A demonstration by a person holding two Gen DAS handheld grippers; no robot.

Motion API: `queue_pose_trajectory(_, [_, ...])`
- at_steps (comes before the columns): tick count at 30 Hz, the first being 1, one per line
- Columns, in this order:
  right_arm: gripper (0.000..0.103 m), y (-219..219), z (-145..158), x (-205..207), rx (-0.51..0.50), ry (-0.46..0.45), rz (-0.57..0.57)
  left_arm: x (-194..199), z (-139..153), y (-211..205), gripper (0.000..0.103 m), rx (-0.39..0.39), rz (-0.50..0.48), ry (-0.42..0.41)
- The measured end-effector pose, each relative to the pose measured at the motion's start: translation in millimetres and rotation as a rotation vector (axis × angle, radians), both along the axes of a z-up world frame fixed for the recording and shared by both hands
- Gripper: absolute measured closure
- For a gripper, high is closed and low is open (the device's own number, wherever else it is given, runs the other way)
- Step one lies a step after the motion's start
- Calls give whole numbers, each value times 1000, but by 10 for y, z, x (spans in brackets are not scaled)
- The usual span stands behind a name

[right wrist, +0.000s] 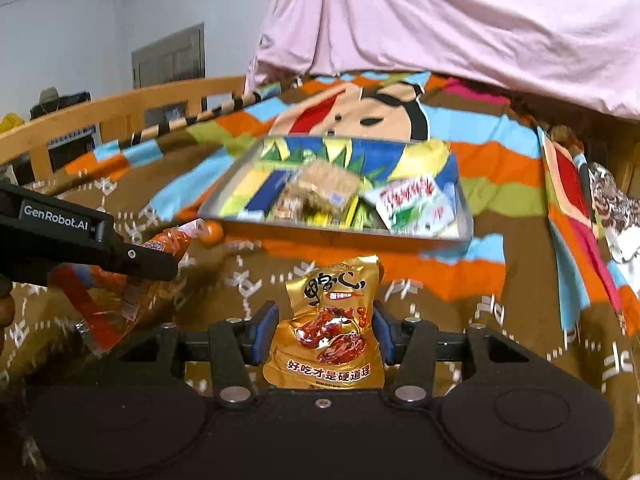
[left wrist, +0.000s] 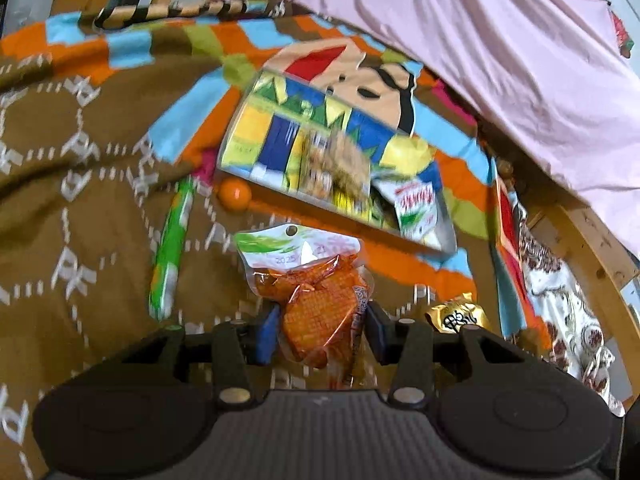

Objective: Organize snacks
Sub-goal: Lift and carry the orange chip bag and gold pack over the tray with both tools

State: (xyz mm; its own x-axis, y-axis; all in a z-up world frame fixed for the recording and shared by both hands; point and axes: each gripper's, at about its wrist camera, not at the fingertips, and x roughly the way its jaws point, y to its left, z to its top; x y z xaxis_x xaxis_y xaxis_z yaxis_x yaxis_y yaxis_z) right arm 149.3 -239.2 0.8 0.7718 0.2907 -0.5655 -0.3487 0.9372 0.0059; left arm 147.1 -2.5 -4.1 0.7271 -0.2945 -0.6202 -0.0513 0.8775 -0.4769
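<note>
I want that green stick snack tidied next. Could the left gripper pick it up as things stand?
Probably not yet: the left gripper is shut on the orange packet. The green stick snack lies uncovered on the blanket to its left.

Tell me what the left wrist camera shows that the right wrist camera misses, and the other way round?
Only the left wrist view shows the long green snack stick lying on the brown blanket, and the left tongs head-on, clamped on the orange snack packet.

Only the right wrist view shows the grey room wall, the door, and the gold packet's front printing, held in the right tongs.

Both show the metal tray of snacks, the small orange ball, the gold packet, the cartoon-face blanket and pink cloth.
</note>
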Motion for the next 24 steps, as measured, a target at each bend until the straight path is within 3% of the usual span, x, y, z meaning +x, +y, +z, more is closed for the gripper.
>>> queue_pose_trajectory(6, [52,25,199,406,13,-80,7,483,241,169,54,-4,11,-77])
queue_pose_trajectory(14, [52,194,433,1299,68,-203,29,1216,563,267,54,89,5,-231])
queue_pose_trajectory(19, [52,310,399,1834,75,-241,29,1672,448,261,54,111,11,-266])
queue_pose_trajectory(24, [52,339,258,2245,73,-225,3,2029,162,295,54,89,40,-241])
